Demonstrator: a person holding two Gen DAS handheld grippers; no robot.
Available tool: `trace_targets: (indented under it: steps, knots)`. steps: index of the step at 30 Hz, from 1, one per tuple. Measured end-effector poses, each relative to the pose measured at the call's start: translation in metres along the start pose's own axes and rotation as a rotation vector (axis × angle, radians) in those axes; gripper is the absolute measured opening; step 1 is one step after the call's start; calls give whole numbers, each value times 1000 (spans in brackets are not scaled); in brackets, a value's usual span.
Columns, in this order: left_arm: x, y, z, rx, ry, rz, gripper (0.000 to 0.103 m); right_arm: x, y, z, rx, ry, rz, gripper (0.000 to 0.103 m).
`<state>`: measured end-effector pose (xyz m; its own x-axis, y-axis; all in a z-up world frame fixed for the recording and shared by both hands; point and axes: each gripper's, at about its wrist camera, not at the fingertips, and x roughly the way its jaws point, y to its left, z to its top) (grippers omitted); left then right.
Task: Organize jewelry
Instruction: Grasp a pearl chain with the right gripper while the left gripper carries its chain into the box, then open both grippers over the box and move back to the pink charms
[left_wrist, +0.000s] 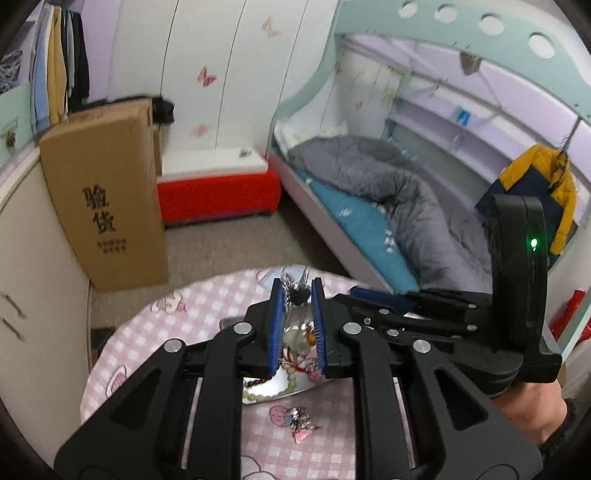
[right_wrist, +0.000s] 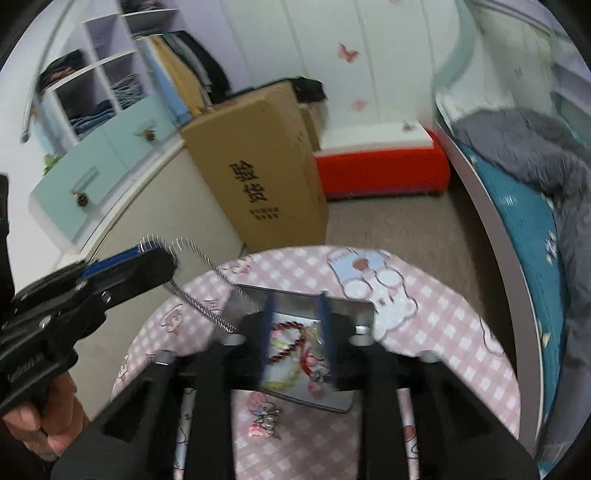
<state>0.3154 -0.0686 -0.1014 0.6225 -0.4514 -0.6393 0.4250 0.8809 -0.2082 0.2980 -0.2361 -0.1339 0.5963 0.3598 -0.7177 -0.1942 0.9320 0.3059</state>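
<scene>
My left gripper (left_wrist: 296, 291) is shut on a silver chain necklace (left_wrist: 291, 284) and holds it raised above the table; in the right wrist view the chain (right_wrist: 207, 306) hangs from that gripper (right_wrist: 147, 254) in a loop toward the silver metal tray (right_wrist: 354, 306). The tray (left_wrist: 266, 391) holds a red bead bracelet (right_wrist: 286, 345), a pale green bead bracelet (left_wrist: 290, 380) and other pieces. A pink charm piece (left_wrist: 301, 424) lies on the cloth in front of the tray, also visible in the right wrist view (right_wrist: 266, 421). My right gripper (right_wrist: 295, 306) is open and empty over the tray.
The round table has a pink checked cloth (left_wrist: 192, 325). A tall cardboard box (left_wrist: 107, 199) leans on a cabinet at left. A red and white bench (left_wrist: 218, 184) and a bunk bed with a grey quilt (left_wrist: 388, 192) stand beyond.
</scene>
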Motion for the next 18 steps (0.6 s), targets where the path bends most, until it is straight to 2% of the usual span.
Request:
trace_targets:
  steps: [1, 2, 3, 5, 9, 15, 18]
  knots:
    - [2, 1, -1, -10, 11, 11, 48, -1, -3, -2, 16, -6, -4, 56]
    - [1, 4, -2, -22, 7, 23, 87, -3, -6, -3, 32, -24, -17, 70]
    - [-5, 6, -3, -35, -29, 35, 95, -7, -8, -5, 43, -44, -33, 94]
    - [-16, 8, -4, -39, -82, 54, 97, -16, -14, -7, 71, -77, -44, 96]
    - [-29, 9, -4, -39, -102, 105, 97, -28, -22, -8, 108, -94, -78, 96]
    - [-64, 5, -14, -23, -173, 185, 97, -54, -21, -10, 114, -146, -74, 96]
    - [-81, 5, -20, -28, -207, 173, 97, -70, -15, -12, 101, -178, -77, 96]
